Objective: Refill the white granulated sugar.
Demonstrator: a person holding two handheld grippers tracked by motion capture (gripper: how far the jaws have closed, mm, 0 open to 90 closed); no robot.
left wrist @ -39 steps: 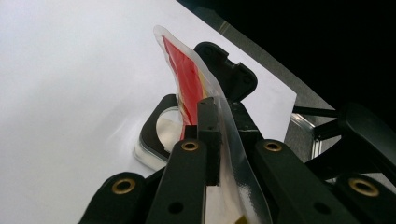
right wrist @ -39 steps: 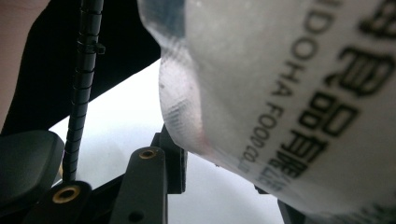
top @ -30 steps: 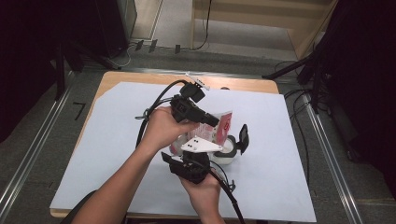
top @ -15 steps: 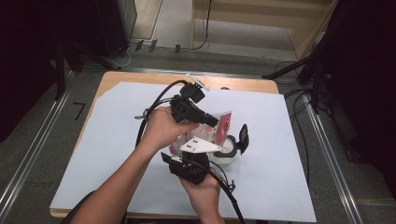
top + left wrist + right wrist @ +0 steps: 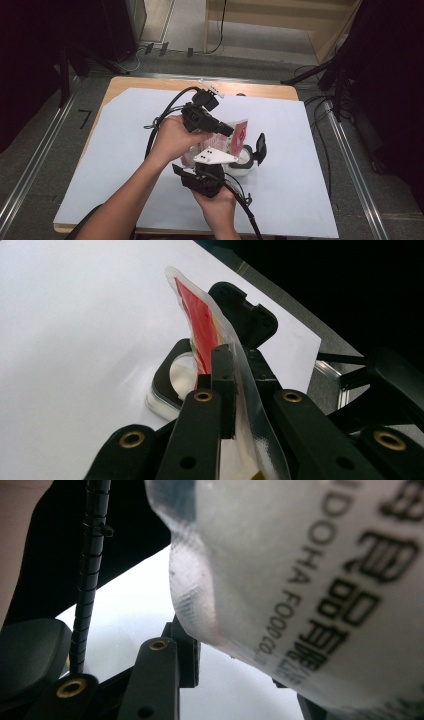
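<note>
A clear food pouch (image 5: 241, 134) with a red print hangs above the middle of the white sheet. My left gripper (image 5: 229, 132) reaches in from the left and is shut on the pouch's (image 5: 200, 320) sealed edge, its jaws (image 5: 239, 352) pinching the film. My right gripper (image 5: 218, 156) sits just below, under its pale three-cornered plate. In the right gripper view the pouch's (image 5: 300, 580) printed body lies over my right gripper (image 5: 235, 660). One pad touches the pouch's edge and the other jaw is hidden. A white round container (image 5: 244, 167) with an open black lid (image 5: 260, 146) stands right of the grippers.
The white sheet (image 5: 125, 150) covers most of a wooden table (image 5: 150, 82). Black cables (image 5: 165, 112) trail from both grippers, one toward the front edge. Metal rails and dark stands flank the table.
</note>
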